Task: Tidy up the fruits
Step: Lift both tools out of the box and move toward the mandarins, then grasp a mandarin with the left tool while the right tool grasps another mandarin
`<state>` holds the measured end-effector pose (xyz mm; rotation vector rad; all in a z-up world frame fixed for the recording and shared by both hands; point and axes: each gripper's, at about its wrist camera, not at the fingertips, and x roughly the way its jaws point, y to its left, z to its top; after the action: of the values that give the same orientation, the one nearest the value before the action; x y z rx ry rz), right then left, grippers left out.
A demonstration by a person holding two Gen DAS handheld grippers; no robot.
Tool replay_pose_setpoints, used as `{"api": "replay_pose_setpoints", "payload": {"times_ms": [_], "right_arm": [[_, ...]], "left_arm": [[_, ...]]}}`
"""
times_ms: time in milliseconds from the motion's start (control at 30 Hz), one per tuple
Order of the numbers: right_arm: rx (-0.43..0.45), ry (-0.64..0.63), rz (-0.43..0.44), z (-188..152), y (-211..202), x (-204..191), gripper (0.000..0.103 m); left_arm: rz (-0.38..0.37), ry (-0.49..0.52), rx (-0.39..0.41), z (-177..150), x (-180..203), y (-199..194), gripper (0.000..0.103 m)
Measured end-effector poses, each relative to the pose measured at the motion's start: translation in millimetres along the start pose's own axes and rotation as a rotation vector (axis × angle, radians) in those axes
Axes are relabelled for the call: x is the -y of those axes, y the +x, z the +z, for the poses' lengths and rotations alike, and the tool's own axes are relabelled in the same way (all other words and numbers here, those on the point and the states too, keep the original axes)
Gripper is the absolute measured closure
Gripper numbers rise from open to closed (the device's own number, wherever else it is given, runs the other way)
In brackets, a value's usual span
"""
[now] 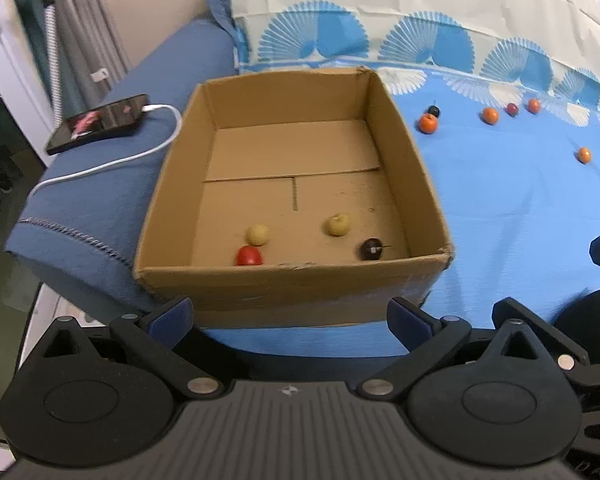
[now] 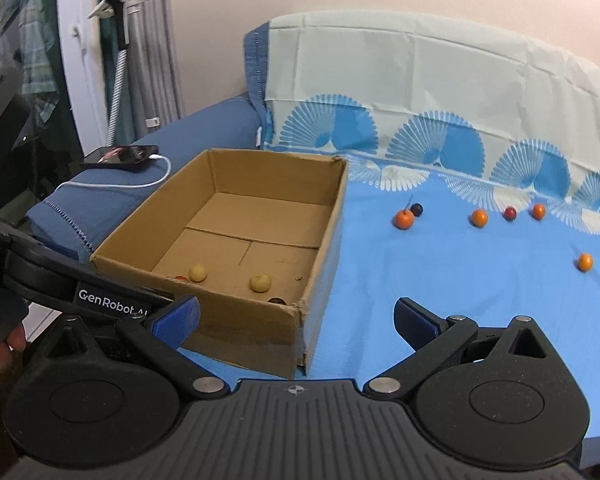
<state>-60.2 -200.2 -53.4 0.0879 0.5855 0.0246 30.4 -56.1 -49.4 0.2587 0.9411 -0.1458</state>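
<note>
Grippers first: left gripper has its blue-padded fingers spread wide and empty, facing the near wall of an open brown cardboard box. Right gripper is likewise spread and empty, at the box's near right corner. Box floor holds two pale yellow round fruits, one red fruit and one dark brown fruit. Four small orange fruits, one dark blue and one dark red lie scattered on the blue patterned cloth, well apart from the box.
</note>
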Motion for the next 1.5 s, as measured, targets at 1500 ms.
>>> {"api": "replay_pose_setpoints", "payload": {"times_ms": [1500], "right_arm": [[-0.01,0.478,-0.738,-9.1,307.4,501.4,0.001]], "left_arm": [[-0.047,-0.194,-0.084,250.5,232.1,369.7,0.0]]}}
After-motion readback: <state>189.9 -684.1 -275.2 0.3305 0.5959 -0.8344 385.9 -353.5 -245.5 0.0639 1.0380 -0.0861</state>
